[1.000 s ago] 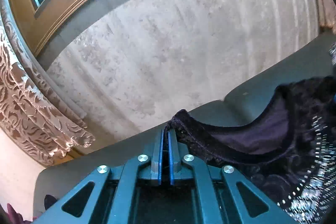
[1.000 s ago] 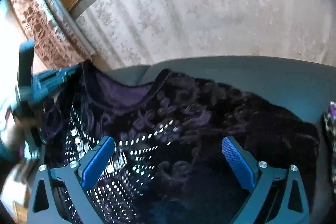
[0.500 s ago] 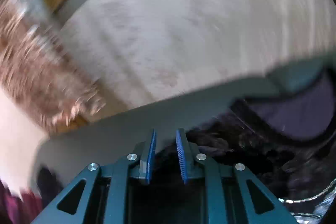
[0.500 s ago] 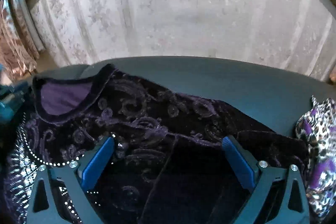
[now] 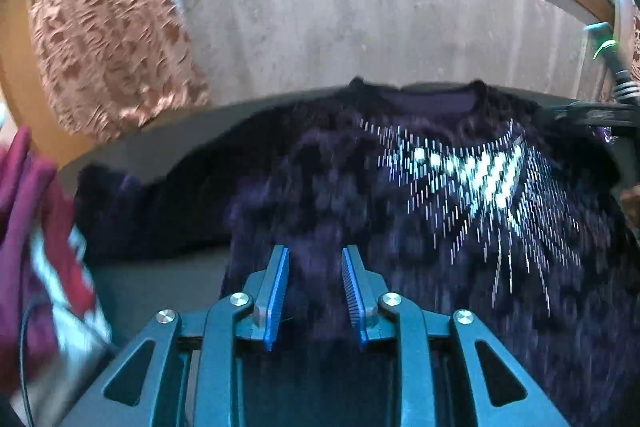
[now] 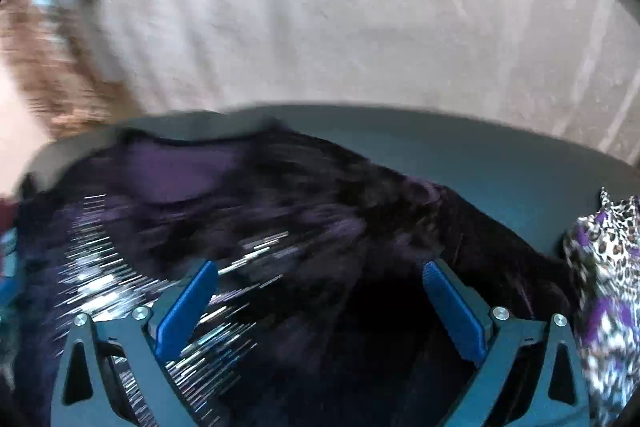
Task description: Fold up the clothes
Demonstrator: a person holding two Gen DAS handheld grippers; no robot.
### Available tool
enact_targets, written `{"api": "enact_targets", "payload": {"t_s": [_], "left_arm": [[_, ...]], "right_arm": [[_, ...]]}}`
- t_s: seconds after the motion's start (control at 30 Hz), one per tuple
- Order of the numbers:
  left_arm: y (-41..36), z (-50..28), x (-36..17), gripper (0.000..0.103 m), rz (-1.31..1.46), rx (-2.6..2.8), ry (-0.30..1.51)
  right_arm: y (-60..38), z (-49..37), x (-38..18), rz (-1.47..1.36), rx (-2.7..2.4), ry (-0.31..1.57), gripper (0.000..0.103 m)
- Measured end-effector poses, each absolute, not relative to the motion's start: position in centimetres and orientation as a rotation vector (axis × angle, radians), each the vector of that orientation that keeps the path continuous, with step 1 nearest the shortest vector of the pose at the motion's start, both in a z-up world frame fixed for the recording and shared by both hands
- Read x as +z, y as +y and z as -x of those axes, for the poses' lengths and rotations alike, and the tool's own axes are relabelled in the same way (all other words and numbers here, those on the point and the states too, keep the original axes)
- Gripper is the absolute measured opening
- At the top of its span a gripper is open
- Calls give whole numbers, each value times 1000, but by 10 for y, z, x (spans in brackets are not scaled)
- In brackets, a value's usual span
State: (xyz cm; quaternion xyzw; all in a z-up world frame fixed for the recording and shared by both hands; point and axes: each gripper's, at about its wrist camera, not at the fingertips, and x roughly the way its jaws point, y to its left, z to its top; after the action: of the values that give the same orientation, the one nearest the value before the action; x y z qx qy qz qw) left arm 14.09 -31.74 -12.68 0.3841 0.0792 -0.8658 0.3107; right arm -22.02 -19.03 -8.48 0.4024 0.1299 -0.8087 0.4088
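Observation:
A dark purple velvet top (image 5: 420,211) with silver sequins below its neckline lies spread on a grey-green surface (image 5: 160,279). My left gripper (image 5: 314,259) hovers over the top's lower left part; its jaws are opening and nothing is pinched between them. In the right wrist view the same top (image 6: 320,211) fills the lower frame, blurred by motion. My right gripper (image 6: 320,279) stands wide open above the fabric with nothing held.
A maroon and white garment (image 5: 36,247) lies at the left edge. A leopard-print purple cloth (image 6: 608,267) sits at the right. A patterned curtain (image 5: 104,23) hangs at the back left beside a pale wall (image 5: 360,27). A dark cable (image 5: 612,67) runs at the right.
My left gripper let go of the top's shoulder edge, opened partway and swung back over the garment's body. The right gripper stayed wide open and shifted slightly.

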Motion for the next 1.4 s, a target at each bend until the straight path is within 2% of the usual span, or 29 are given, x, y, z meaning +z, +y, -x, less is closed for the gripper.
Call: {"api": "enact_targets", "payload": {"t_s": [0.1,0.23,0.27,0.33,0.4,0.6,0.7,0.83,0.93,1.0,1.1,1.23,1.4], "left_arm": [[-307,-162,-134,27,-1002,-2258,259],[-289,-179,-152,30,-1036,-2176,215],[-288,-186,-157,32,-1028,-2161,217],[-290,-198,-159,45,-973,-2148,267],[-297,-210,-160,52,-938,-2122,367],[-289,-182,-140,49,-944,-2101,342],[-266,-153,-123,50,-891,-2223,242],[-246,-112,-128,50,-944,-2341,117],[-254,-102,-147,51,-1030,-2331,196],[-260,-104,-149,58,-1018,-2334,257],[-271,-109,-151,61,-1005,-2349,349],[-273,-105,-153,61,-996,-2351,344],[-269,-110,-152,62,-983,-2353,360]], "right_arm": [[-152,155,-80,-1008,-1899,269,103],[-107,84,-111,-1076,-1825,327,103],[-95,72,-118,-1057,-1851,372,103],[-74,50,-126,-997,-1914,474,103],[-55,42,-131,-932,-1929,469,103],[-50,53,-130,-936,-1899,410,103],[-54,58,-123,-955,-1910,424,103],[-49,76,-96,-895,-2038,394,103],[-49,97,-79,-802,-2151,456,103],[-55,113,-74,-763,-2213,544,103],[-71,142,-77,-761,-2252,621,103],[-104,167,-86,-793,-2180,760,101],[-149,158,-80,-716,-2054,865,99]]}}
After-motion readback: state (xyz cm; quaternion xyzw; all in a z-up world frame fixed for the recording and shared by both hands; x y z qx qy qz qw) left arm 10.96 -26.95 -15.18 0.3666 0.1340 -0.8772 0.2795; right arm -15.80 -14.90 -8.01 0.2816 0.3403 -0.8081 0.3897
